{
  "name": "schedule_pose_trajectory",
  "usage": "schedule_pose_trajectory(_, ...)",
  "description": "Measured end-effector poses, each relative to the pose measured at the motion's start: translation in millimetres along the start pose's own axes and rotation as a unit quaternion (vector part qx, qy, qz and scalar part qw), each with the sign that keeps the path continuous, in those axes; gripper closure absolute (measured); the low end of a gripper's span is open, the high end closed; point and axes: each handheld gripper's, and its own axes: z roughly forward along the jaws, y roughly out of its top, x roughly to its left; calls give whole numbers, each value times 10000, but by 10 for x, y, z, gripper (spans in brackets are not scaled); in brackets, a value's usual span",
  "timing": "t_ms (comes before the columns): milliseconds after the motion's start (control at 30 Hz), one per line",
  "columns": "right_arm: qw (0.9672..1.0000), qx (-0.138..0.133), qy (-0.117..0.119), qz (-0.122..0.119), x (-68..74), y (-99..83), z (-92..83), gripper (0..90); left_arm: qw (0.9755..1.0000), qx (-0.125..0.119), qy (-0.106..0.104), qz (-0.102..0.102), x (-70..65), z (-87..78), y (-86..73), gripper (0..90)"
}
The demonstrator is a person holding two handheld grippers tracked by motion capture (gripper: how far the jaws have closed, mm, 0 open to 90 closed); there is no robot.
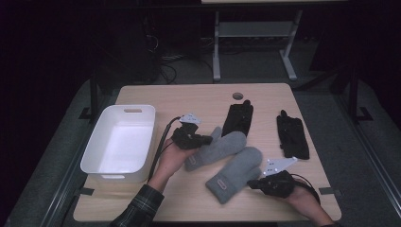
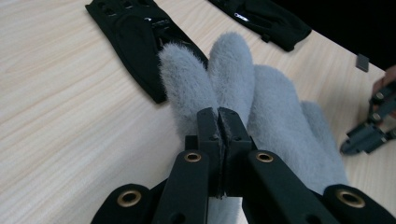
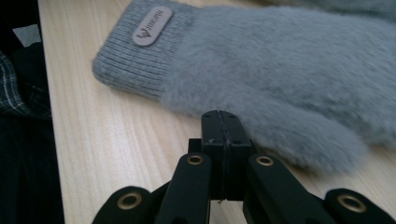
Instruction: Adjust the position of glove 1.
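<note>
Two fluffy grey mittens lie mid-table: one (image 1: 220,147) angled toward the back, the other (image 1: 236,172) nearer, with a labelled knit cuff (image 3: 152,25). My left gripper (image 1: 208,140) is shut and empty, its tips (image 2: 218,114) low over the farther mitten (image 2: 275,107) near its thumb. My right gripper (image 1: 250,184) is also shut with nothing in it. Its tips (image 3: 219,116) stop just short of the nearer mitten's thumb (image 3: 299,135).
A white bin (image 1: 113,176) stands at the table's left. Two black gloves lie flat at the back, one (image 1: 238,118) behind the mittens and one (image 1: 292,136) to the right. A round hole (image 1: 237,96) marks the far edge. A plaid sleeve (image 1: 139,208) enters from the bottom left.
</note>
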Motion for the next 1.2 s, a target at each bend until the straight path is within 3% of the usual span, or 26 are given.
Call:
schedule_pose_trajectory(267,9999,-23,135,-52,28,41,45,899,9999,59,-43,-145,-42,131,17,882)
schedule_pose_trajectory(333,9998,41,147,-89,37,66,78,900,9999,88,-97,-57,-78,155,31,882)
schedule_pose_trajectory(700,9996,167,155,-184,25,135,194,900,9994,116,-331,-46,-188,179,69,882)
schedule_pose_trajectory(1200,9995,217,62,-238,-47,218,293,900,9988,211,-419,152,-434,199,196,881)
